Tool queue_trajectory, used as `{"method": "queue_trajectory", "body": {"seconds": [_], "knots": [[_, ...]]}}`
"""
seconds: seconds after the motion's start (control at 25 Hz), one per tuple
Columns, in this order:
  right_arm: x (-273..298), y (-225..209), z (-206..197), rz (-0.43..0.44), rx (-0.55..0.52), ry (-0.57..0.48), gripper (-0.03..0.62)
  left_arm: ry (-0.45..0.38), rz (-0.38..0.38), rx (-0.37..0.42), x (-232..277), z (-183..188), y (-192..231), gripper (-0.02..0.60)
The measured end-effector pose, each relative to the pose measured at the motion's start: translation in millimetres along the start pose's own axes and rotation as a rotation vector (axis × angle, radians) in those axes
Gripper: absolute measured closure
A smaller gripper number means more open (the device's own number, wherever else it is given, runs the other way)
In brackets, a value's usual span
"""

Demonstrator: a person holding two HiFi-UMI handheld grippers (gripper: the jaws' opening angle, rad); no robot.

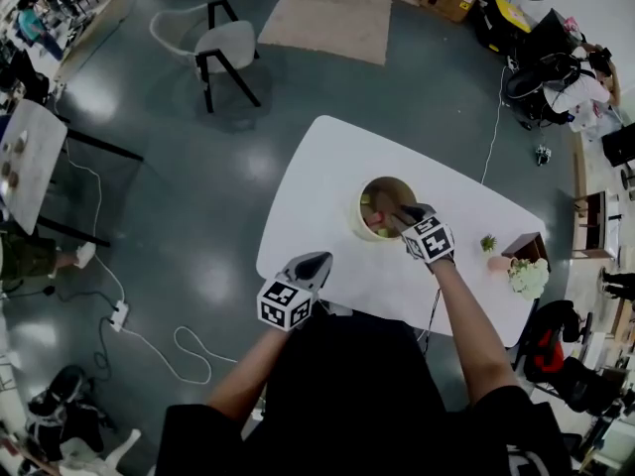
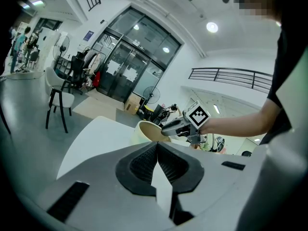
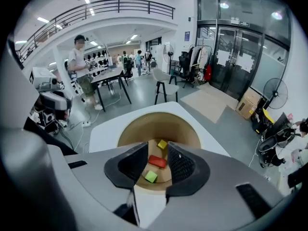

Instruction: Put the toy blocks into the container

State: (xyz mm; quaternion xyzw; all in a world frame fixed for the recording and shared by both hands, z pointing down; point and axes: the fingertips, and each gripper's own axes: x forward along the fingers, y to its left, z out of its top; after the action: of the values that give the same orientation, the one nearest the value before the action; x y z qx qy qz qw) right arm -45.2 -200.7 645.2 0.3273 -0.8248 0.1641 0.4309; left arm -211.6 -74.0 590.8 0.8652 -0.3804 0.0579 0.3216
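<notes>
1. White bench (image 1: 317, 191) carries a round tan container (image 1: 363, 209), which stands about midway along it, nearer the far edge than the edge where the person stands.
2. Three toy blocks lie on the container's floor, as the right gripper view shows: a yellow block (image 3: 162, 144) farthest in, a red block (image 3: 157, 161) in the middle, and a green block (image 3: 150, 176) nearest the camera. The red block lies between the other two, and each is just beside its neighbour.
3. The right claw (image 1: 389, 216) hangs over the container's mouth and points steeply down into it.
4. In its own view the right claw (image 3: 158, 150) has its jaws apart. Nothing is pinched between the pads, and the blocks seen through the gap rest on the floor below, clear of the jaws.
5. The left claw (image 1: 319, 260) is over the bench's near left corner, well apart from the container, and points only slightly downward.
6. In its own view the left claw (image 2: 157, 150) has its jaws closed together, pad against pad, with nothing between them.
7. Beyond those closed jaws, the same view shows the container (image 2: 144, 131) from the side, with the right claw (image 2: 167, 127) at its rim.
8. Near the bench's right-hand end stand a small green plant (image 1: 488, 243), a dark wooden box (image 1: 526, 248) and a bunch of white flowers (image 1: 529, 278), all apart from the container.
</notes>
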Motion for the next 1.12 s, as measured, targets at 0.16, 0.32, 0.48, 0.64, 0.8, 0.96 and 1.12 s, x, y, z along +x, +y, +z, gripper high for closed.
{"method": "queue_trajectory", "body": {"seconds": [0.16, 0.32, 0.48, 0.64, 0.8, 0.96, 1.12], "knots": [[-36, 5, 1, -0.022, 0.066, -0.088, 0.483, 0.008, -0.023, 0.043, 7, -7, -10, 0.578], [-80, 7, -5, -0.075, 0.161, -0.209, 0.502, 0.041, -0.055, 0.047, 20, -18, -16, 0.578], [-116, 12, -26, -0.113, 0.289, -0.341, 0.528, 0.012, -0.059, 0.079, 30, -7, -29, 0.578], [-158, 30, -42, -0.115, 0.422, -0.463, 0.569, -0.07, -0.035, 0.112, 31, 5, -55, 0.578], [-208, 44, -51, -0.126, 0.445, -0.563, 0.591, -0.101, -0.071, 0.138, 35, -3, -108, 0.578], [-261, 42, -87, -0.234, 0.368, -0.591, 0.594, -0.158, -0.027, 0.162, 35, -7, -160, 0.578], [-314, 37, -135, -0.303, 0.355, -0.643, 0.594, -0.213, 0.035, 0.313, 38, -2, -215, 0.578]]}}
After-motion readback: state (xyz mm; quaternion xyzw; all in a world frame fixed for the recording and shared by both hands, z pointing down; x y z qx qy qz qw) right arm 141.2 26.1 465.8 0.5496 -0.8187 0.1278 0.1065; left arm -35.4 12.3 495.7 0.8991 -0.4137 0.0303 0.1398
